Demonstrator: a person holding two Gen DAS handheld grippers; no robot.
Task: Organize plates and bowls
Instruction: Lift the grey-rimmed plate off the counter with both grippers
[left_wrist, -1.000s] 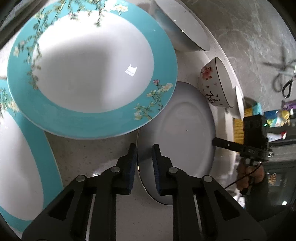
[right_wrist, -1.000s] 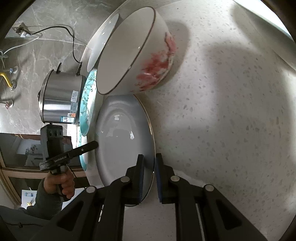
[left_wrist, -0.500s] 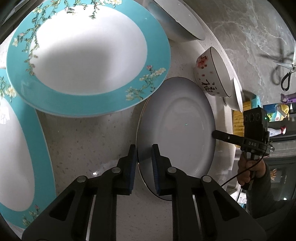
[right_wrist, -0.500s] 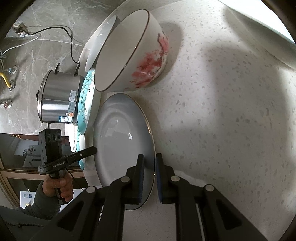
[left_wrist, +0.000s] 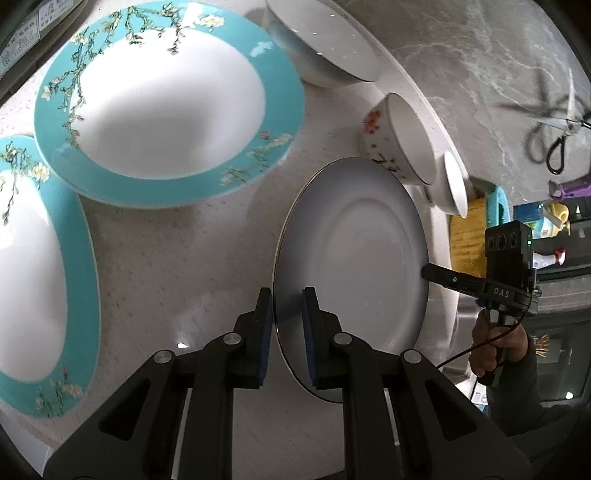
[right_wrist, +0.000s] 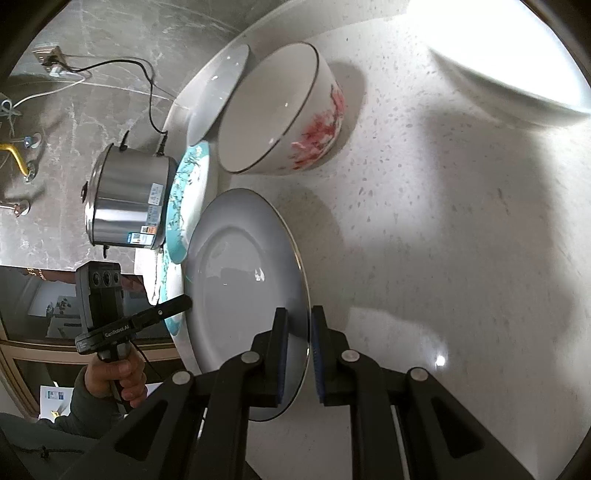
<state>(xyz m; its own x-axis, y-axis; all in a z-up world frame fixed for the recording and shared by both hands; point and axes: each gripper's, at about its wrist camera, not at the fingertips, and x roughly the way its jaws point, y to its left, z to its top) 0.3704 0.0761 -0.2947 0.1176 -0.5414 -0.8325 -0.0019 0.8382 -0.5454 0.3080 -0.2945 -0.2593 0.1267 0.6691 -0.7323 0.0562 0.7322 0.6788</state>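
A white plate with a thin gold rim (left_wrist: 354, 251) hangs a little above the speckled counter, held from both sides. My left gripper (left_wrist: 287, 295) is shut on its near-left rim. My right gripper (right_wrist: 297, 314) is shut on the opposite rim of the same white plate (right_wrist: 240, 280). Each view also shows the other gripper's fingertip at the plate's far edge, held by a hand. A bowl with red flowers (left_wrist: 391, 140) (right_wrist: 280, 110) stands just behind the plate. Two teal-rimmed plates (left_wrist: 280, 92) (left_wrist: 77, 258) lie on the counter to the left.
A white bowl (left_wrist: 317, 44) sits at the back and a small white bowl (left_wrist: 452, 184) beside the flowered one. A large white dish (right_wrist: 509, 66) lies at the upper right. A steel pot (right_wrist: 129, 199) stands behind the teal plates, by the marble wall. Scissors (left_wrist: 554, 122) hang on the wall.
Both grippers have risen with the white plate. Its edge, which lay under the teal plate's rim, now stands apart from it, and the counter looks farther away.
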